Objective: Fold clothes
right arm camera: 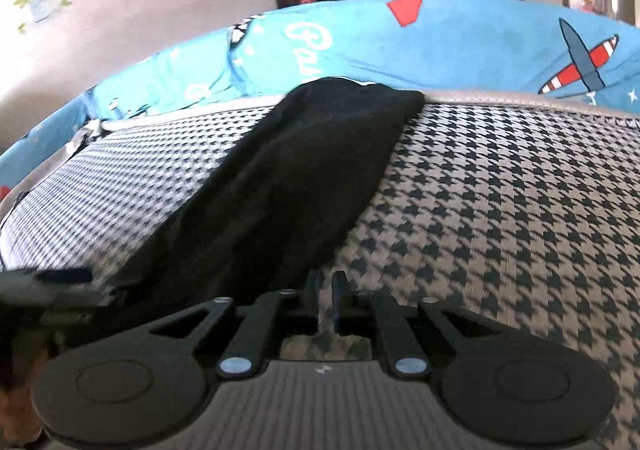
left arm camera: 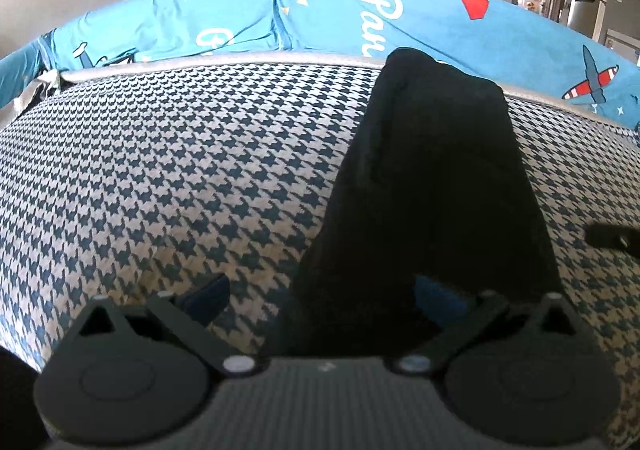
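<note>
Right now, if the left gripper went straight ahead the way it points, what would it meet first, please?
The left gripper is open around the near end of the black garment, so it would probably push into that cloth first; depth is hard to judge.

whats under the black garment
The black garment lies on the houndstooth surface, its far end reaching the pale edge trim before the blue printed sheet. Whatever lies beneath the cloth itself is covered, so whether anything else is tucked under it cannot be seen.

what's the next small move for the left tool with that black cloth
Probably shut the left tool on the near end of the black cloth: its fingers stand wide apart with the cloth lying between them, unfolded, while the right tool is nearly shut beside it.
</note>
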Motion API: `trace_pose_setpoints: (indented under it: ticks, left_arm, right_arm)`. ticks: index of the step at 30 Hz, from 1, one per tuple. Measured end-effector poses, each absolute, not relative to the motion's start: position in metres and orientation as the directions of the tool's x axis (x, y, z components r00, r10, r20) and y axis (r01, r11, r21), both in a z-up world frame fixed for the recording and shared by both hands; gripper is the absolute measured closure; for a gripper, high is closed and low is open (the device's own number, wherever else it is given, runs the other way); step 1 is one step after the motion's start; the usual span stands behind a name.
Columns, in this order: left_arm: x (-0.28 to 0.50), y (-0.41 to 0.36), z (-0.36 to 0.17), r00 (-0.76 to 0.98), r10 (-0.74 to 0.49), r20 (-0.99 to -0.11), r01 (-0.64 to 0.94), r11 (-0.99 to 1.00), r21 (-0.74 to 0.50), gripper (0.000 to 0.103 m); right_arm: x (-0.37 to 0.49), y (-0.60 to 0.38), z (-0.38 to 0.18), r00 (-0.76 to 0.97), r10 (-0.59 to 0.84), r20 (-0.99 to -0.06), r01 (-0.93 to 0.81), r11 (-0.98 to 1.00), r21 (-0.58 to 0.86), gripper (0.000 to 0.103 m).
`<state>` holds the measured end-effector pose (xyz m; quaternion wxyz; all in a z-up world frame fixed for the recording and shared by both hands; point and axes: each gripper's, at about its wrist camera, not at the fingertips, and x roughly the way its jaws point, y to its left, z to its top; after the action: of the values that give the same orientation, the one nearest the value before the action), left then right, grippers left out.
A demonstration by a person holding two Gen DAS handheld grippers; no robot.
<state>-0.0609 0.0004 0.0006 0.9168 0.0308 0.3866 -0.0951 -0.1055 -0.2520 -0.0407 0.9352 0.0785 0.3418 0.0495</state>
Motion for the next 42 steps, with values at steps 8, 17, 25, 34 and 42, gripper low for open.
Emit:
trace_pose_setpoints:
  ticks: [8,17,25,34,42]
  left_arm:
    - [-0.058,-0.004,-0.003,0.674,-0.148,-0.724,0.194,0.981,-0.019,0.000]
    - [-0.055,-0.006,-0.006,0.658,-0.160,-0.736,0.198,0.980,-0.036,0.000]
    - [-0.056,-0.010,-0.009,0.648,-0.171,-0.742,0.224,0.974,-0.029,0.000]
    - [-0.055,-0.012,-0.012,0.644,-0.163,-0.748,0.230,0.973,-0.014,0.000]
    - [-0.056,-0.003,-0.012,0.635,-0.150,-0.758,0.223,0.975,-0.006,0.000]
  right_arm:
    - [-0.057,-0.259,-0.055,0.759,0.135,-0.637,-0.022,0.983,0.182,0.076]
    - [-0.035,-0.257,-0.058,0.777,0.125,-0.617,-0.036,0.987,0.155,0.066]
    - [-0.022,-0.249,-0.067,0.770,0.118,-0.627,-0.060,0.992,0.113,0.066]
    - [-0.023,-0.250,-0.063,0.790,0.065,-0.610,-0.036,0.998,0.060,0.100]
    - [-0.020,-0.261,-0.058,0.794,0.002,-0.608,0.025,0.999,0.037,0.101]
